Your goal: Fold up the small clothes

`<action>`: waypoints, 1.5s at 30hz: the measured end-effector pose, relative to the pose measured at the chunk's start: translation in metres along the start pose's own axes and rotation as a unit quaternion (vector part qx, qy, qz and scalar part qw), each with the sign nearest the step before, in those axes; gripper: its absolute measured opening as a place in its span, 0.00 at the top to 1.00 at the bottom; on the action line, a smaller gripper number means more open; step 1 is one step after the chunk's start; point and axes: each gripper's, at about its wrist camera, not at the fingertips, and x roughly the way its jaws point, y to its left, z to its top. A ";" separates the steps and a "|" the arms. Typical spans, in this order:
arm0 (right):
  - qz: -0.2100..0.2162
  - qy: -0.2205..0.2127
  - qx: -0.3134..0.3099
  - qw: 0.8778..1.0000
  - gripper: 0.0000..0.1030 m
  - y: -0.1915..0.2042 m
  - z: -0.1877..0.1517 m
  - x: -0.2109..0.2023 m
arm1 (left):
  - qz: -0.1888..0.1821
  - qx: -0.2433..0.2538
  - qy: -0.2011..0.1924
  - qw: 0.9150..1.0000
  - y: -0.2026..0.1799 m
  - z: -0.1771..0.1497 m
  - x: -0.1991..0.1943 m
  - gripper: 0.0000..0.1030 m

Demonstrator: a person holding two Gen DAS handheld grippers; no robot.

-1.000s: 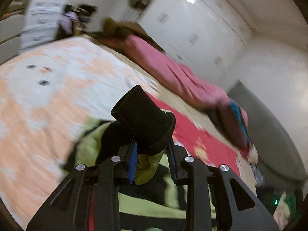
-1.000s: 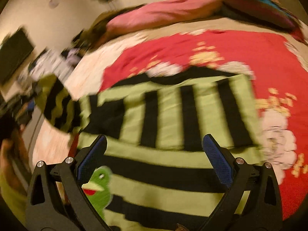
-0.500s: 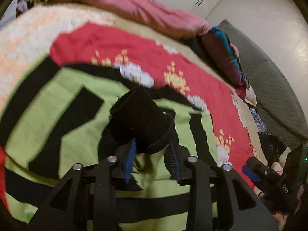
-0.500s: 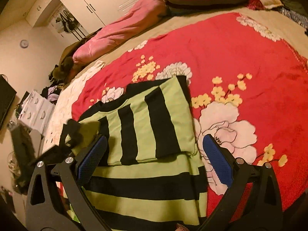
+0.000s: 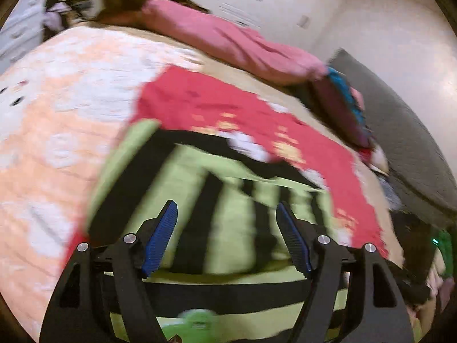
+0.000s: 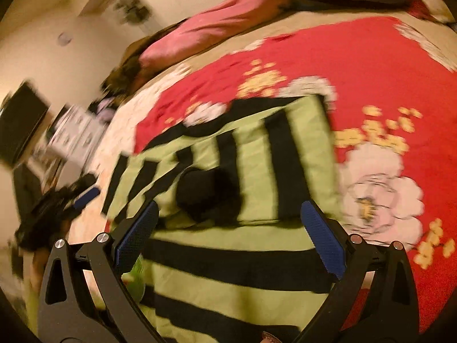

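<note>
Our left gripper [image 5: 227, 228] and right gripper [image 6: 228, 228] both hover with jaws wide and empty. Below us the striped sweater [image 6: 257, 171] lies on the red blanket [image 6: 385, 85].

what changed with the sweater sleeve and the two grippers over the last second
The left gripper let go of the black cuff it was clamped on; its jaws now stand open and empty. The sleeve was carried across and now lies folded over the green and black striped sweater. The right gripper stayed open, holding nothing, above the sweater. The sweater is still on the red floral blanket.
</note>
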 end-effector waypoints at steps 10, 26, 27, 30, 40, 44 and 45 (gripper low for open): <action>-0.009 0.078 -0.168 0.983 0.22 0.042 -0.013 0.056 | -0.008 -0.015 0.018 1.000 0.032 -0.003 0.019 0.32; 0.186 0.115 -0.149 0.964 0.93 0.033 0.008 0.057 | -0.020 -0.034 0.056 0.998 0.039 -0.015 0.044 0.31; 0.178 0.125 -0.173 0.961 0.93 0.035 0.006 0.050 | -0.020 -0.035 0.056 0.998 0.040 -0.016 0.045 0.31; 0.119 0.159 -0.189 0.962 0.93 0.027 -0.001 0.061 | -0.016 -0.033 0.061 0.997 0.039 -0.018 0.050 0.31; 0.140 0.114 -0.133 0.975 0.33 0.029 -0.021 0.058 | -0.025 -0.032 0.057 0.998 0.039 -0.015 0.040 0.25; 0.134 0.080 -0.097 0.983 0.24 0.029 -0.007 0.061 | -0.018 -0.036 0.028 0.999 0.046 -0.004 0.021 0.25; 0.131 0.082 -0.081 0.985 0.24 0.026 -0.006 0.067 | -0.014 -0.036 0.023 0.999 0.048 -0.002 0.018 0.25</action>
